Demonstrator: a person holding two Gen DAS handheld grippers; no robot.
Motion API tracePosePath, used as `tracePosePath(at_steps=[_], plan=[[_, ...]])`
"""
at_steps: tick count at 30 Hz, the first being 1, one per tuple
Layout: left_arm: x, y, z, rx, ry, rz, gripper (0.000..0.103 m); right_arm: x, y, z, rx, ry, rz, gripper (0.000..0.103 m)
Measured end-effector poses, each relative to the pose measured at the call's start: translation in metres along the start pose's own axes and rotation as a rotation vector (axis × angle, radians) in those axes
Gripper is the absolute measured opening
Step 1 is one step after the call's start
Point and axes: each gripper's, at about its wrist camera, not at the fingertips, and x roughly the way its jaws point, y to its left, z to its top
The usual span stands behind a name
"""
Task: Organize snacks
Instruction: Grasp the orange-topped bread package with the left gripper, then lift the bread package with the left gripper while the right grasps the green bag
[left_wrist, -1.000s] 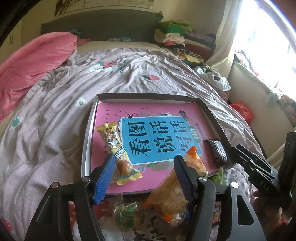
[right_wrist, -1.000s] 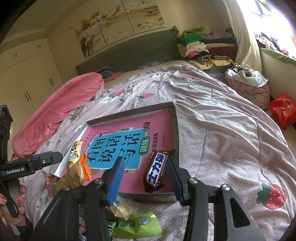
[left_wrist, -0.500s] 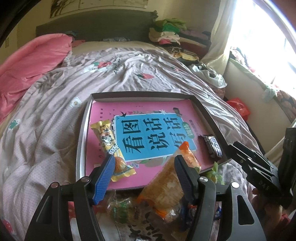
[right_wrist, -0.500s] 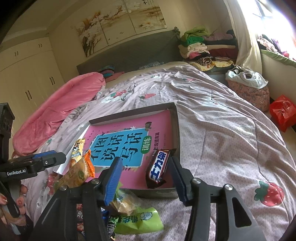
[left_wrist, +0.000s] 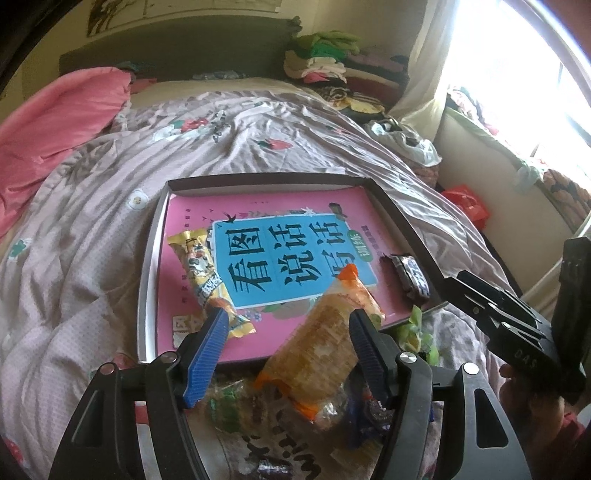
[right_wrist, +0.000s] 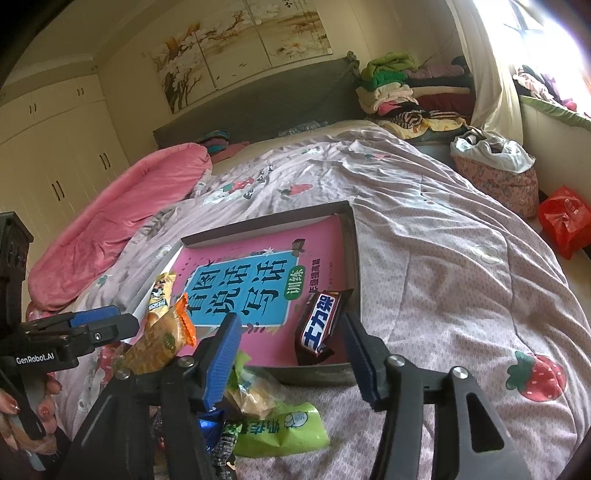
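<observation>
Two snacks already lie in the tray (left_wrist: 402, 221). Left gripper (left_wrist: 288, 332), jaws spread, carries an orange packet (left_wrist: 325, 343) leaning on its right finger over the 6 o'clock rim; a real grasp isn't evident. Right gripper (right_wrist: 291, 328) is released beside the chocolate bar (right_wrist: 320, 325). Next, likely set the packet inside.

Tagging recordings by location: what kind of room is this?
A lived-in bedroom: a bed with a strawberry-print quilt, built-in wardrobes, and folded clothes piled by the headboard.

Blown-out window (left_wrist: 517, 66) glare at right; fisheye edges curve.
</observation>
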Motion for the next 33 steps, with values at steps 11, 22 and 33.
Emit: tracePosePath(at_steps=[11, 22, 33], plan=[[0.001, -0.009, -0.007, 0.044, 0.026, -0.027, 0.07, -0.006, 0.001, -0.005, 0.013, 0.025, 0.003, 0.058], [0.008, -0.018, -0.012, 0.117, 0.06, -0.023, 0.07, -0.007, -0.003, -0.014, 0.037, 0.085, 0.013, 0.06], [0.02, -0.024, -0.013, 0.166, 0.098, -0.014, 0.07, 0.006, -0.001, -0.026, 0.045, 0.184, 0.05, 0.061]])
